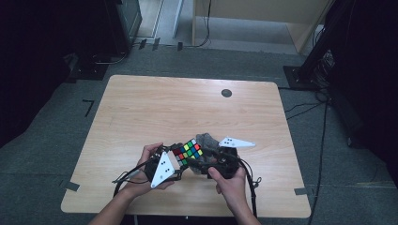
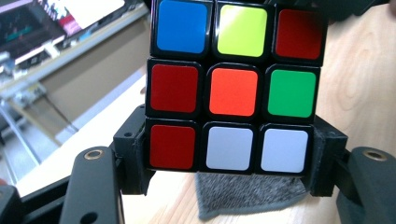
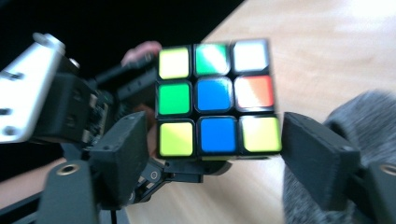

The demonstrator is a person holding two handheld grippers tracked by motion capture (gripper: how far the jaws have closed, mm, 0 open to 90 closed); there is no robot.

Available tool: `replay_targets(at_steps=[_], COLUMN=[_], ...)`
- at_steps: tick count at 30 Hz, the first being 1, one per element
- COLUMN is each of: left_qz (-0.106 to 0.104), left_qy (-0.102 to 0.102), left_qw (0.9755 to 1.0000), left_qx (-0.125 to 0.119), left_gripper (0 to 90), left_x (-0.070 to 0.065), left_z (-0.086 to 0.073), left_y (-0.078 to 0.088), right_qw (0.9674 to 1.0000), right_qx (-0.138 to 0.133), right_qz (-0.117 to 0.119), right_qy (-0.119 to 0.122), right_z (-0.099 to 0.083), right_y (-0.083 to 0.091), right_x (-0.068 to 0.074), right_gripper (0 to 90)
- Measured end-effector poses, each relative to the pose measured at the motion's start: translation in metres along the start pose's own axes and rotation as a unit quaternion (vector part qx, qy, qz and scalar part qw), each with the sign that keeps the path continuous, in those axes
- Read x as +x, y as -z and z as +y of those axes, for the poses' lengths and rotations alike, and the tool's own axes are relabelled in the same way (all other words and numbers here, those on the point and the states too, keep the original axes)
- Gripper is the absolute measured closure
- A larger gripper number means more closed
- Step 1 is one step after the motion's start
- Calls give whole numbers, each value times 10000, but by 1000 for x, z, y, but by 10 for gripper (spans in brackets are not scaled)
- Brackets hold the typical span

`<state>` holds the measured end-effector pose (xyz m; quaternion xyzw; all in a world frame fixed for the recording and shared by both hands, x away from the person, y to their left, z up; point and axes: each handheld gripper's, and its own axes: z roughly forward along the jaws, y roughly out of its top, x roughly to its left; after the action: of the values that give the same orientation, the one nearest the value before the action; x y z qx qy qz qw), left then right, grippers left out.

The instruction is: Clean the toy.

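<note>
Left tongs pinched the cube's bottom row while right tongs stood spread beside it, so a twist could make it slip onto the tabletop.

**A dim room around a pale wooden table**

A light wood table with rounded corners fills the middle of the frame, a small dark round disc near its far edge. Grey carpet surrounds it. A pale wooden cabinet stands upper right; cables trail down the right.
</note>
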<state>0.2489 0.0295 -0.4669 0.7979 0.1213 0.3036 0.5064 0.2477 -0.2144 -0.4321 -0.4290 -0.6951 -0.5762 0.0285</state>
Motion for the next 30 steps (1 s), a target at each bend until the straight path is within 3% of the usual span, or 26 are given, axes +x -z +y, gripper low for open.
replay_targets(at_steps=[3,5,7,10,12,14,15,16,18,19,20,21,22,23,24,25,26,27,29,30], left_qz=[-112,-158,-242,-186,-316,-202,-163,-146,21,142,194,128,30,-15,-25,-23,-55,-59,-43,-84], left_qy=[477,742,991,1149,1440,1705,1817,1914,2111,2217,2347,2438,2419,2304,2212,2216,2284,2277,2182,2203], left_qw=[9988,9971,9947,9930,9887,9846,9828,9813,9772,9744,9711,9689,9693,9717,9735,9732,9717,9719,9740,9738], left_qx=[25,-31,-96,-193,-267,-318,-274,-133,243,354,391,394,443,515,585,612,597,590,605,564], left_gripper=[336,337,337,337,339,339,339,339,339,339,340,339,340,340,339,339,339,339,339,339], left_x=[12,19,26,36,44,50,52,55,56,55,53,52,50,48,45,44,43,42,41,41], left_z=[-2,-2,-2,-3,-3,-4,-4,-4,-4,-6,-8,-11,-13,-15,-17,-19,-21,-21,-21,-20], left_y=[1,3,4,6,7,7,6,5,3,3,4,4,3,3,3,4,4,4,4,4], right_qw=[9985,9942,9864,9739,9692,9651,9649,9659,9572,9558,9572,9575,9550,9521,9512,9519,9496,9469,9476,9468], right_qx=[-394,-652,-790,-853,-822,-709,-605,-448,-80,4,35,100,213,283,319,442,561,614,685,708], right_qz=[-336,-705,-1181,-1698,-1795,-1863,-1885,-1837,-2007,-2076,-2091,-2129,-2227,-2336,-2369,-2327,-2338,-2394,-2392,-2429], right_qy=[191,476,832,1244,1471,1696,1723,1768,2083,2083,2002,1943,1949,1955,1954,1945,2012,2056,2003,1989], right_z=[1,-1,-6,-13,-13,-12,-11,-11,-13,-15,-18,-22,-26,-30,-35,-38,-40,-43,-46,-47], right_y=[10,12,10,4,1,-4,-7,-11,-21,-24,-28,-31,-35,-38,-40,-43,-45,-47,-48,-49], right_x=[-5,-10,-16,-21,-19,-15,-14,-14,-14,-16,-18,-21,-24,-27,-30,-32,-34,-35,-37,-37], right_gripper=[217,212,215,244,258,262,264,255,246,248,249,252,260,293,309,303,304,321,350,374])
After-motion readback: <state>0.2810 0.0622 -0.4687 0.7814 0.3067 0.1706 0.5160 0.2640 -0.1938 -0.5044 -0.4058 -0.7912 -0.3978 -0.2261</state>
